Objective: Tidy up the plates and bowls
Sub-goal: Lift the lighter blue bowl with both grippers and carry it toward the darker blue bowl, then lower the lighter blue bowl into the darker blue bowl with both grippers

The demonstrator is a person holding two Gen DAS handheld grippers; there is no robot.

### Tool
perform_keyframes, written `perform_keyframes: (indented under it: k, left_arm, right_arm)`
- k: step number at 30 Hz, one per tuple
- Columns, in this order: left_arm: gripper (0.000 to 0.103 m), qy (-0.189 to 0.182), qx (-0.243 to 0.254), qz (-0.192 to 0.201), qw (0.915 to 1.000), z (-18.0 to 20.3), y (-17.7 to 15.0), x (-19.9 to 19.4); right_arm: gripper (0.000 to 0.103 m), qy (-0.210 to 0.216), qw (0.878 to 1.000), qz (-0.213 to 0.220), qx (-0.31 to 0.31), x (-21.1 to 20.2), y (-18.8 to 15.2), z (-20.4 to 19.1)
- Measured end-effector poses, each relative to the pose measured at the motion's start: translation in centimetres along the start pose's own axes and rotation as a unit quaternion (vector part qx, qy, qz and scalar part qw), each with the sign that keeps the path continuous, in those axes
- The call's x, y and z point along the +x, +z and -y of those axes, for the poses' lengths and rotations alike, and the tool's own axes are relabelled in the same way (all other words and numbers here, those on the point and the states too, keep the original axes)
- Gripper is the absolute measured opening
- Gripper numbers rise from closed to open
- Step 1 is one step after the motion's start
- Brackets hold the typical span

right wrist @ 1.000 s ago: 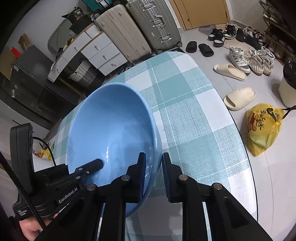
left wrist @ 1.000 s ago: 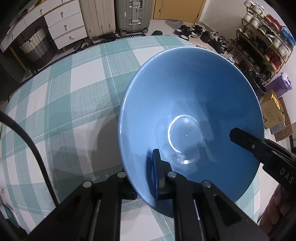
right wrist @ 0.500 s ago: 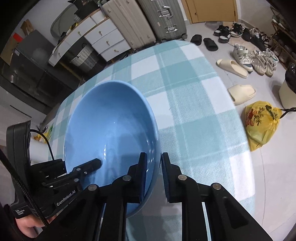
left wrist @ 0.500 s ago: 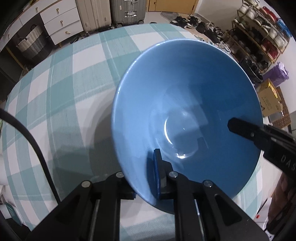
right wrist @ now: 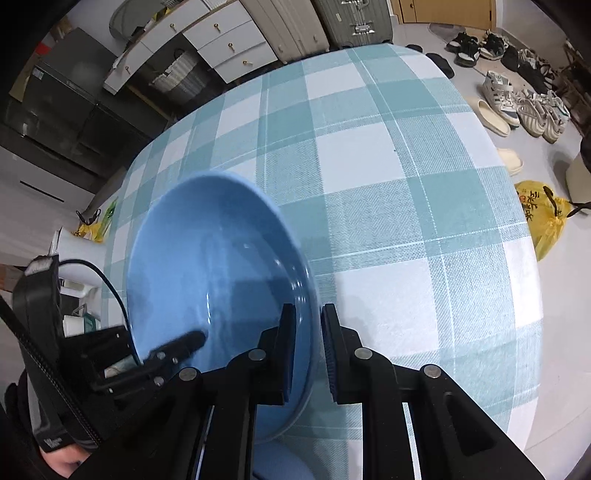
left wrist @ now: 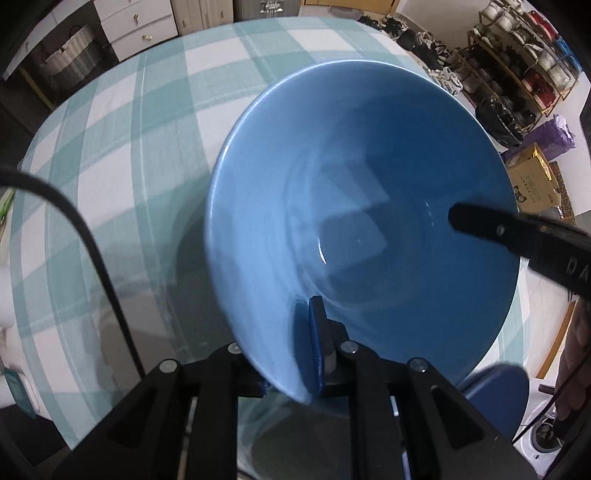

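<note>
A large blue bowl (left wrist: 369, 206) is held in the air above the round table with the teal-checked cloth (left wrist: 122, 147). My left gripper (left wrist: 291, 354) is shut on its near rim, one pad inside the bowl. My right gripper (right wrist: 308, 350) is shut on the opposite rim; the bowl also shows in the right wrist view (right wrist: 218, 280). The right gripper's finger (left wrist: 517, 236) reaches over the bowl's rim in the left wrist view. Another blue dish (left wrist: 498, 395) lies below the bowl at the lower right; a blue edge (right wrist: 277, 461) shows under it.
The tablecloth (right wrist: 406, 184) spreads out beyond the bowl. Around the table stand white drawers (right wrist: 221, 48), suitcases (right wrist: 351, 18), a shoe rack (left wrist: 517, 74), loose shoes (right wrist: 524, 107) and a yellow bag (right wrist: 546, 221) on the floor.
The bowl, held by both grippers, has moved back toward the near table edge and away from the cloth. More of the table shows beyond it. A second blue dish has come into view below.
</note>
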State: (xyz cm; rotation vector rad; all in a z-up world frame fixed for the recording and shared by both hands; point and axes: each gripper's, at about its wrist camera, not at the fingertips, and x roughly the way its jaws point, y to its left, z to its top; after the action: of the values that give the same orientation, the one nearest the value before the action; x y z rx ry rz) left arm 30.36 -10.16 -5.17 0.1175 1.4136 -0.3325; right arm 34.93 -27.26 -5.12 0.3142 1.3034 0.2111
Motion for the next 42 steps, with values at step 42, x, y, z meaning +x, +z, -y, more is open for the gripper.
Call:
perform_keyframes:
  k: [42]
  left_arm:
    - [0.010, -0.020, -0.082, 0.038, 0.9957, -3.9, 0.8, -1.7]
  right_arm:
    - [0.009, -0.011, 0.999, 0.036, -0.028, 0.2, 0.6, -1.3]
